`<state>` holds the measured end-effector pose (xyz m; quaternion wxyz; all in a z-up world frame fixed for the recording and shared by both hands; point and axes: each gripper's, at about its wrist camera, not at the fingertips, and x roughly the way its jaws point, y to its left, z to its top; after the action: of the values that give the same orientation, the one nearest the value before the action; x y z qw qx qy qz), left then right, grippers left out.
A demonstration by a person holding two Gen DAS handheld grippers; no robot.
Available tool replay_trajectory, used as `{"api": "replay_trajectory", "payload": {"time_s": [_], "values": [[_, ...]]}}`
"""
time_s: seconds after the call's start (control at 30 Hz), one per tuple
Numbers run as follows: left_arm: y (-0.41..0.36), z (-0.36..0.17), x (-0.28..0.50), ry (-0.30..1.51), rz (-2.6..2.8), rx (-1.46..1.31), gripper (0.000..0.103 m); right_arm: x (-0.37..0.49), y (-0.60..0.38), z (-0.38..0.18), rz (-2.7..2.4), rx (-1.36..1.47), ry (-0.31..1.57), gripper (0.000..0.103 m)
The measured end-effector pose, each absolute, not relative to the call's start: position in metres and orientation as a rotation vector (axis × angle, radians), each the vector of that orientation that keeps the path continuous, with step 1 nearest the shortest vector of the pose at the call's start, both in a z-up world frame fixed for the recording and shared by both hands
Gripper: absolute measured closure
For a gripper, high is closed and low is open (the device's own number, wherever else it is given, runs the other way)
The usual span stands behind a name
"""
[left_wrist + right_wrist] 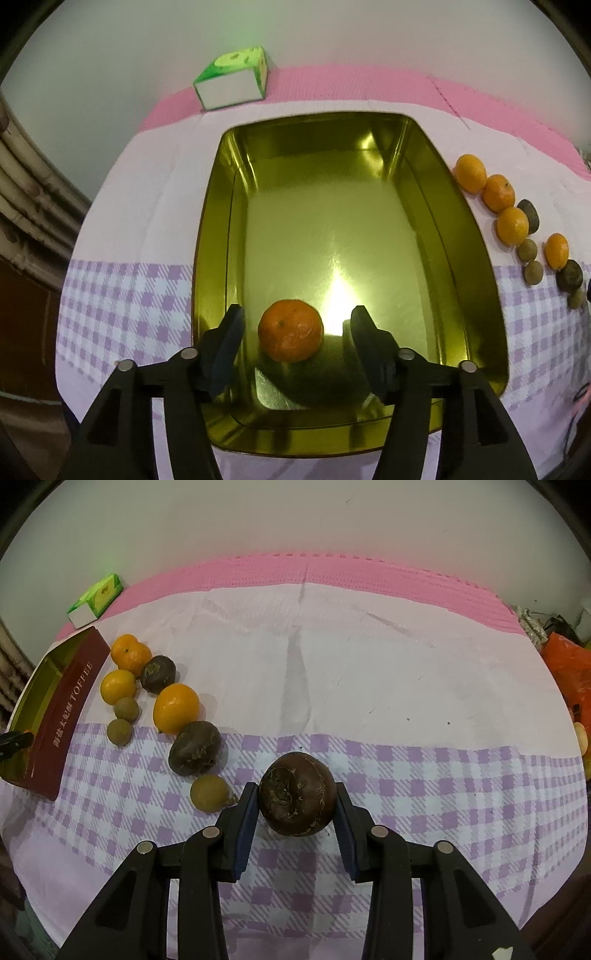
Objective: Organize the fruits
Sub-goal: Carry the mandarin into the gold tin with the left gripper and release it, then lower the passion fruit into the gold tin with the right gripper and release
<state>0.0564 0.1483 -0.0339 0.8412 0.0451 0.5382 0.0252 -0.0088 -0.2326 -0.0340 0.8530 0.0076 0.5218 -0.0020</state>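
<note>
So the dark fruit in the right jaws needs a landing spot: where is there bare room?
Most of the gold tin tray floor is free beyond its one orange mandarin. The checked cloth right of the dark brown fruit is bare. Crowded: the row of fruit beside the tray.

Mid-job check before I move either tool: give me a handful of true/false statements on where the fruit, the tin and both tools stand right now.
1. One orange lies inside the gold tin. True.
2. The left tool is clamped on that orange. False: its jaws stand apart on either side, with gaps.
3. The right tool grips a dark brown fruit. True.
4. The remaining fruit sits left of the tin. False: the row lies on the tin's right side.
5. A green box stands beyond the tin. True.
</note>
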Motion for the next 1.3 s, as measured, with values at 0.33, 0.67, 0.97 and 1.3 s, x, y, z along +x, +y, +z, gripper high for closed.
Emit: {"api": "replay_trajectory", "payload": {"time_s": [0.33, 0.67, 0.97, 1.3], "values": [[0.156, -0.008, 0.049, 1.039, 0.089, 0.067, 0.03, -0.008, -0.222, -0.009, 0.021, 0.015, 1.041, 0.067], [0.183, 0.013, 0.035, 0.98, 0.179, 0.026, 0.025, 0.014, -0.154, 0.017, 0.196, -0.028, 1.005, 0.067], [0.216, 0.021, 0.011, 0.961, 0.27, -0.016, 0.025, 0.029, -0.044, 0.021, 0.444, -0.112, 1.003, 0.067], [0.25, 0.017, 0.009, 0.971, 0.365, -0.129, 0.024, 0.037, 0.043, -0.001, 0.576, -0.251, 1.036, 0.067]]}}
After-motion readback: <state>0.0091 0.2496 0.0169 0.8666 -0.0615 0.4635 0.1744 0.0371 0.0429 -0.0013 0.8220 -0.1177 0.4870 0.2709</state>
